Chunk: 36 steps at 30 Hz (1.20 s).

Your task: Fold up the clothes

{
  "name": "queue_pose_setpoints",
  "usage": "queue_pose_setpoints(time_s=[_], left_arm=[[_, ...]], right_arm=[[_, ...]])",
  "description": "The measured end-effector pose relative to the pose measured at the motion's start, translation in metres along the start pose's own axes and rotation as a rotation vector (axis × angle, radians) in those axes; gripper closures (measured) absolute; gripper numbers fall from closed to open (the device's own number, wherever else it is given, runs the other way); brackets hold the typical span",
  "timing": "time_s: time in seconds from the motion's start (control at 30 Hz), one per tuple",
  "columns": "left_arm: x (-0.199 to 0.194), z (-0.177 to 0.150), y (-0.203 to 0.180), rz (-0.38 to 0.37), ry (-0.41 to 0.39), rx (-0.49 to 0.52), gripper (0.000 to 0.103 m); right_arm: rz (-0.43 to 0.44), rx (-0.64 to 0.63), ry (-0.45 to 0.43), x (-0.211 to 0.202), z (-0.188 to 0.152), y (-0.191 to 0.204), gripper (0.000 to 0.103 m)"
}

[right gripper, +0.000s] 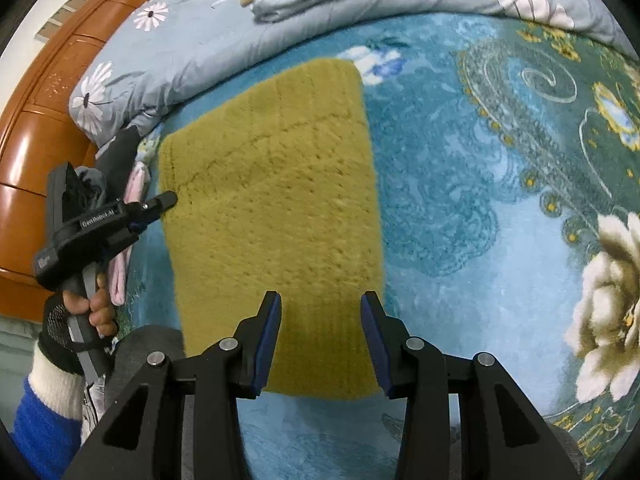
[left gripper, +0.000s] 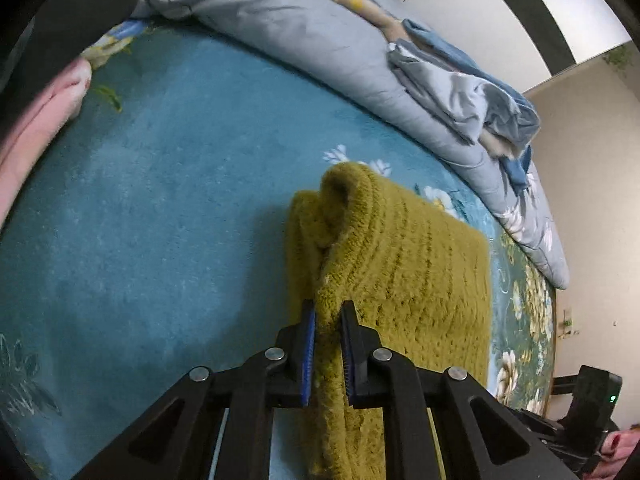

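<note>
An olive-yellow knitted garment [left gripper: 408, 264] lies folded into a rough rectangle on the blue floral blanket [left gripper: 160, 200]. My left gripper [left gripper: 328, 308] is shut on a raised fold along the garment's left edge, and the fabric bulges up ahead of the pads. From the right wrist view the garment [right gripper: 272, 200] looks flat, and the left gripper [right gripper: 166, 200] meets its left edge. My right gripper [right gripper: 320, 300] stands open just above the garment's near edge, its pads clear of the fabric.
A grey-blue flowered quilt [right gripper: 180, 40] is bunched along the far side, with crumpled blue-grey clothes [left gripper: 460, 88] on top. Pink cloth [left gripper: 36, 128] lies at the left. A wooden headboard [right gripper: 48, 120] stands beyond. The blanket [right gripper: 460, 160] spreads to the right.
</note>
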<state>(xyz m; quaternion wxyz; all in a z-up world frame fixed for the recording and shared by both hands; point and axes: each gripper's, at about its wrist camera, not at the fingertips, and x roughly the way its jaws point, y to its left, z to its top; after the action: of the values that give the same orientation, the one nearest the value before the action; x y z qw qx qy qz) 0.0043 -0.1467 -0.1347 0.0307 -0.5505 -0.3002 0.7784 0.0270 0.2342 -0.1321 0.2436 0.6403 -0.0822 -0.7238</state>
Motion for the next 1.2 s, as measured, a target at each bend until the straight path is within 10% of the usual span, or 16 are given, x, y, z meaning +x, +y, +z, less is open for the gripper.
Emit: queue_pose_setpoints(time_s=[0.23,0.57,0.97,1.2], left_arm=[[0.012,0.002,-0.001,0.024,0.047,0.059,0.074],[-0.006,0.026,0.007,-0.158,-0.044,-0.028,0.029],[0.042,0.061,0.005,-0.161,0.022,-0.007,0.029],[0.045,0.054,0.003,-0.191,0.000,-0.034,0.061]], right_arm=[[0.013,0.054,0.052,0.016,0.000,-0.015,0.060],[0.052,0.088,0.075,0.024,0.003,-0.027,0.057],[0.076,0.106,0.088,0.026,0.003,-0.031,0.057],[0.097,0.165,0.069,0.029,0.000,-0.023,0.061]])
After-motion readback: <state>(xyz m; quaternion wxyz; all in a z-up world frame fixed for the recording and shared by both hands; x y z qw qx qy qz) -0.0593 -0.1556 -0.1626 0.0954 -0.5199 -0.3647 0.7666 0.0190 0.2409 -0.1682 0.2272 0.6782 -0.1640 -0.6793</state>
